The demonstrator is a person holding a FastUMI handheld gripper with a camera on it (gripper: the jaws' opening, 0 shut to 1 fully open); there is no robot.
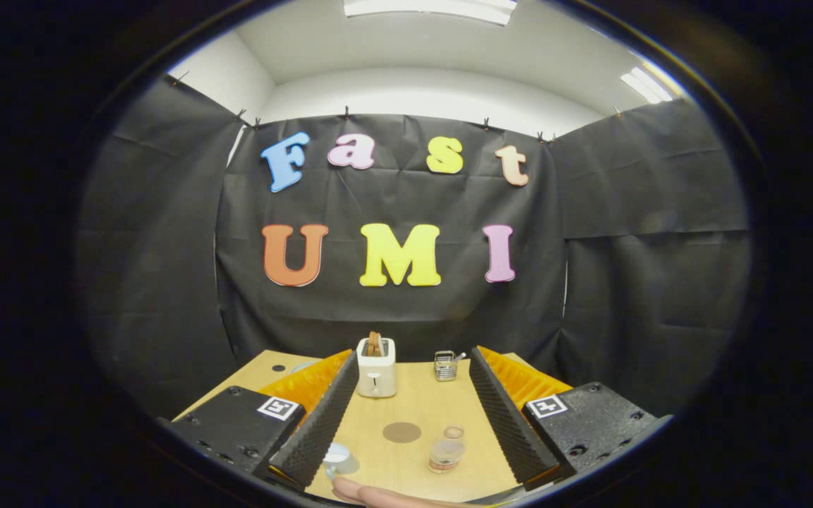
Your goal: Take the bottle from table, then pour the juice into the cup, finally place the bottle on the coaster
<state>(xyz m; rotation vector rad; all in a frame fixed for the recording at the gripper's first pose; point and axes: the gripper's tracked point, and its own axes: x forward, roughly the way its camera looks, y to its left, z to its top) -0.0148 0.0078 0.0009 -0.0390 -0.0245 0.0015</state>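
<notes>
Toaster and wire basket far across my table, bottle, coaster and cup between my fingers, my gripper wide apart, gripping nothing.

We note the gripper carries two long jaws with ribbed, sawtooth-textured inner faces. Each jaw mounts on a blocky black housing with recessed screw holes. Each housing bears a square white fiducial marker with a black pattern. Orange ridged panels back both jaws. The jaws stand wide apart.
</notes>
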